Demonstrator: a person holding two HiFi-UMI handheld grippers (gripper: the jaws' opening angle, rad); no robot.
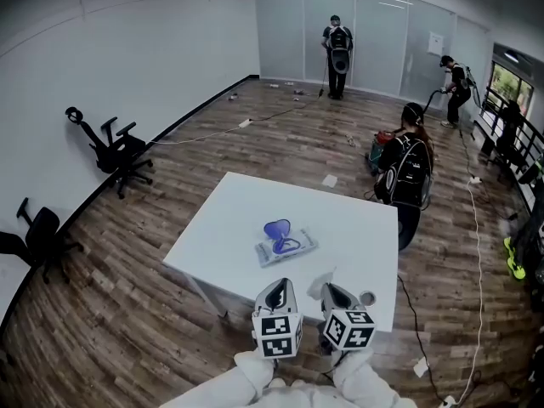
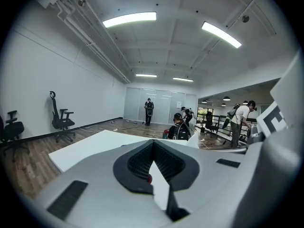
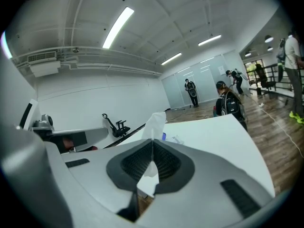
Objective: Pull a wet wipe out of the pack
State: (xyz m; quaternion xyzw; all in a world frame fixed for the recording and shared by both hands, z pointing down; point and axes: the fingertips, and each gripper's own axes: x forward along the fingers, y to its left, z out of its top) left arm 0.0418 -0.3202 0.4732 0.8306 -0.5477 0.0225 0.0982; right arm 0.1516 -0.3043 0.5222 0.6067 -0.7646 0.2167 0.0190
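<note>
The wet wipe pack lies flat near the middle of the white table, its blue lid flipped open. In the right gripper view the pack shows just past the jaws. My right gripper is shut on a white wipe. The wipe sticks up above the closed jaws of the right gripper, clear of the pack. My left gripper hovers beside it at the table's near edge. The left gripper is shut with nothing in it.
A small round object sits on the table's near right corner. A person with a backpack crouches beyond the far right corner; two others stand farther off. Office chairs line the left wall, and cables cross the wooden floor.
</note>
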